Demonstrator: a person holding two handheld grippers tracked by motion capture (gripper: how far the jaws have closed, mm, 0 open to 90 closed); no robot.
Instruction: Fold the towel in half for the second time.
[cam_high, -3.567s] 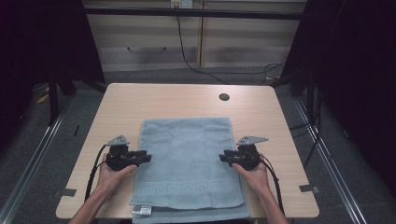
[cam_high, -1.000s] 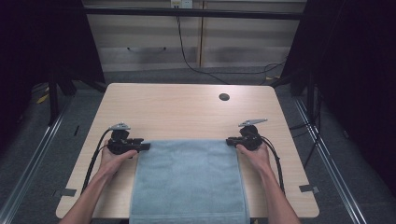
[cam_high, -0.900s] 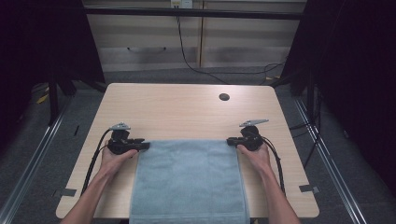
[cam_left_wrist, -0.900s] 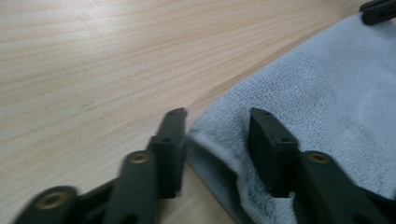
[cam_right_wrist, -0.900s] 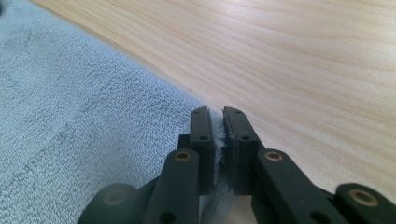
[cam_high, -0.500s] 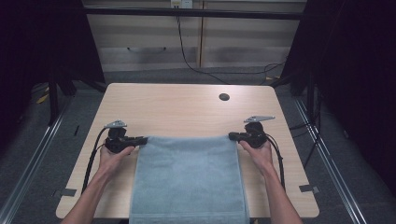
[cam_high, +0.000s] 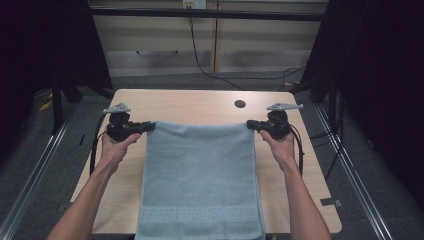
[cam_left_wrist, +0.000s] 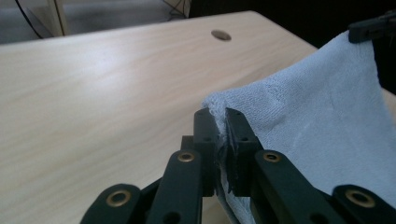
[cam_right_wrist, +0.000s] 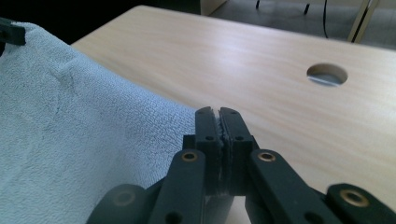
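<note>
Your tabletop (cam_high: 200, 102) is pale wood with a round cable hole (cam_high: 240, 104) toward its far right. Beyond its far edge a black cable (cam_high: 197, 55) hangs down a light wall panel to the grey floor (cam_high: 30, 170).

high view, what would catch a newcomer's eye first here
The light blue towel stands out first: it is stretched between two hands over the middle of the wooden table, its far edge lifted and its patterned near end hanging toward the person. The left gripper and the right gripper each pinch a far corner, jaws shut on the cloth. Beyond it, a small round hole marks the tabletop.
</note>
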